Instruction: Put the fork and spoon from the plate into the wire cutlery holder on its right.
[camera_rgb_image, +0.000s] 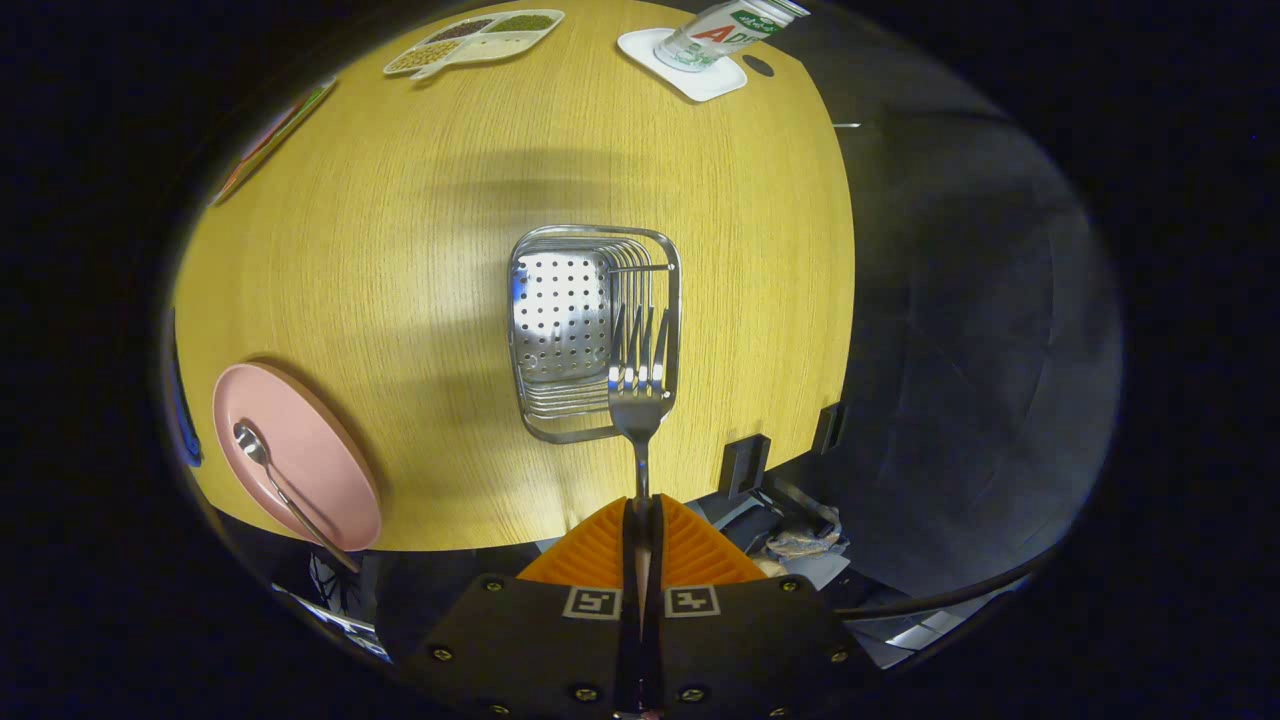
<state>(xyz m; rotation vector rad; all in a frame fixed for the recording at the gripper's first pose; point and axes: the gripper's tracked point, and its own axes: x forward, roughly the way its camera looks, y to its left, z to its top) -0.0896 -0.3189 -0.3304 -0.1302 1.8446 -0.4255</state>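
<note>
Gripping fork (640, 380): claw (641, 520) clenched on handle.
Tines ahead over holder (592, 330); spoon (285, 490) on plate (330, 470), left.

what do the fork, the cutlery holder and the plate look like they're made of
Fork, clamped between the gripper fingers: polished metal, probably stainless steel, with bright reflections. Wire cutlery holder: shiny chromed or steel wire with a perforated sheet bottom. Plate: pink and matte, possibly plastic or glazed ceramic; hard to tell.

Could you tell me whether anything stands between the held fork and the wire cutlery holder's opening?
Nothing visible does. The gripper is shut on the fork, whose tines hang over the holder; its opening looks free. The spoon lies on the plate.
</note>
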